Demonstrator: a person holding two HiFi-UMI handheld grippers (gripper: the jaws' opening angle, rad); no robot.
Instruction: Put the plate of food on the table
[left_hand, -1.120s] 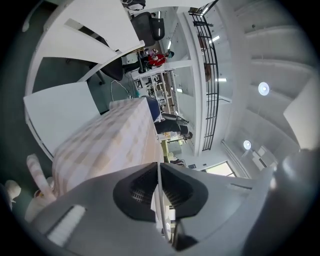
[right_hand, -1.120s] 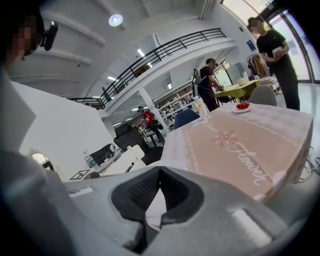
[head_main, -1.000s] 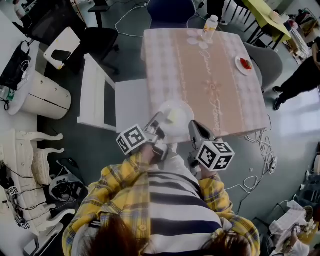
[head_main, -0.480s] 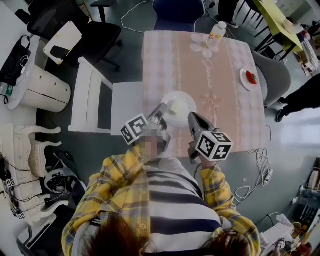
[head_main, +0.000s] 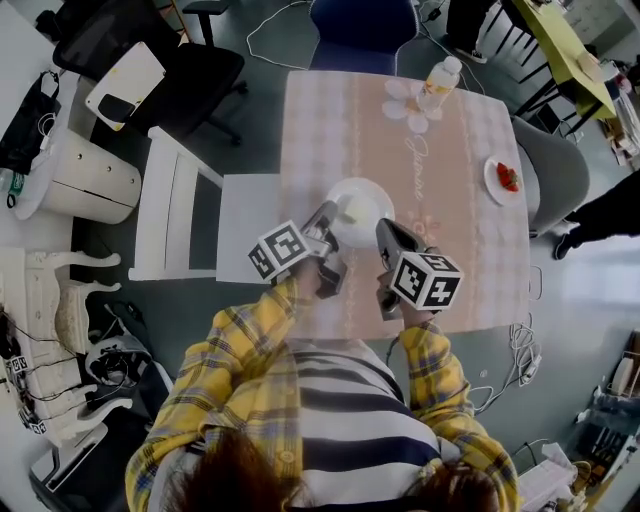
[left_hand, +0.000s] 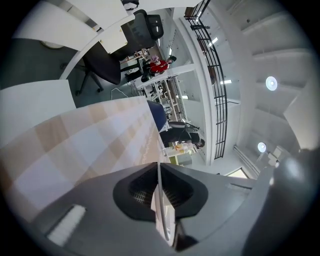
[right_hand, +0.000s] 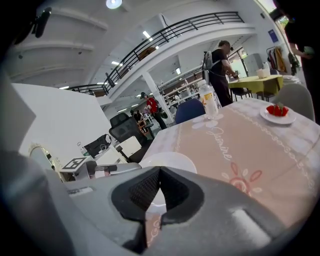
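A white plate (head_main: 362, 205) with a pale yellow piece of food (head_main: 350, 211) is over the near half of the pink-clothed table (head_main: 455, 215). Whether the plate rests on the cloth I cannot tell. My left gripper (head_main: 328, 222) is shut on the plate's near-left rim. In the left gripper view that rim (left_hand: 160, 192) runs edge-on between the two jaws. My right gripper (head_main: 384, 233) is just right of the plate, jaws shut with nothing between them. In the right gripper view the plate (right_hand: 172, 161) shows beyond the shut jaws.
A plastic bottle (head_main: 439, 81) stands at the table's far edge by a flower-shaped mat. A small plate of strawberries (head_main: 503, 177) is at the right edge. A white chair (head_main: 185, 215) is left of the table, a blue chair (head_main: 362, 25) beyond it, a grey chair (head_main: 555, 165) to the right.
The person has stepped up to the table. The plate, held by the left gripper, has moved from over the near edge to further over the cloth; the right gripper went along beside it.
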